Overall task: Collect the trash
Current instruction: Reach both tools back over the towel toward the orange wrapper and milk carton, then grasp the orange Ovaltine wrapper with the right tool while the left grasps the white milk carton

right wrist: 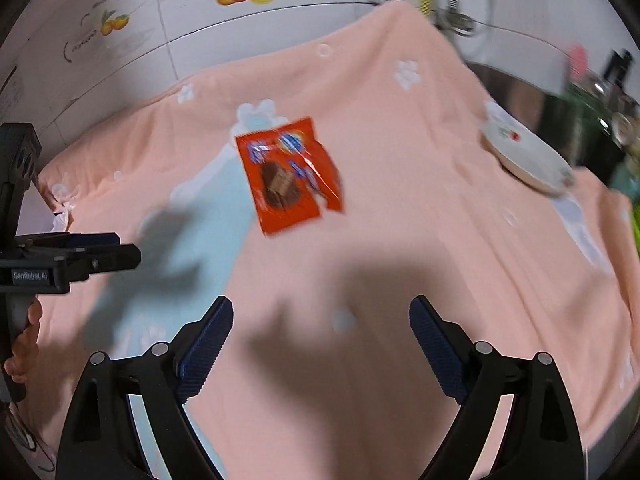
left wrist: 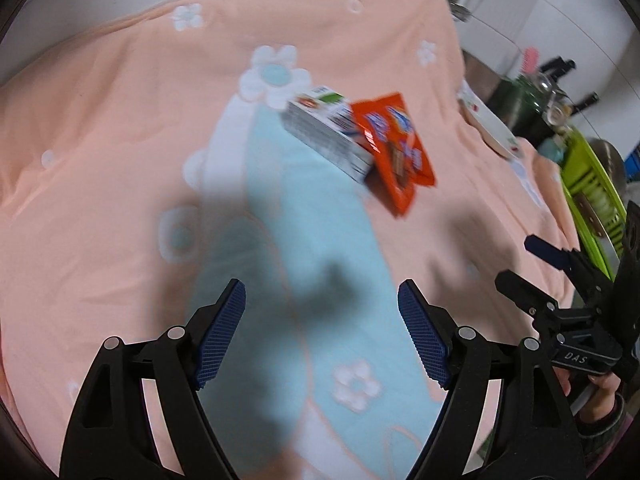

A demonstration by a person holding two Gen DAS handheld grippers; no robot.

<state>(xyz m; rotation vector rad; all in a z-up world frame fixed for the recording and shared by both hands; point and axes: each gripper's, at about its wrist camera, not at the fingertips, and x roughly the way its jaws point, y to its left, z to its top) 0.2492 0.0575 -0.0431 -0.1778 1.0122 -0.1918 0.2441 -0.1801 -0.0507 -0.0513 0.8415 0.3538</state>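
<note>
Above the peach cloth [left wrist: 120, 184], we hold both grippers, left [left wrist: 322, 334] and right [right wrist: 322, 344], agape and empty; the orange wrapper [right wrist: 290, 174] and seemingly a carton [left wrist: 326, 132] lie ahead.

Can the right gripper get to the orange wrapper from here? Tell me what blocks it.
Probably yes. The right gripper is open and empty, and only bare pink cloth lies between it and the orange wrapper. The white plate sits well off to the side.

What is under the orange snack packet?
The orange snack packet lies on the pink flowered blanket, its edge against a small white carton. Whatever is beneath the blanket is covered, so I cannot tell.
</note>
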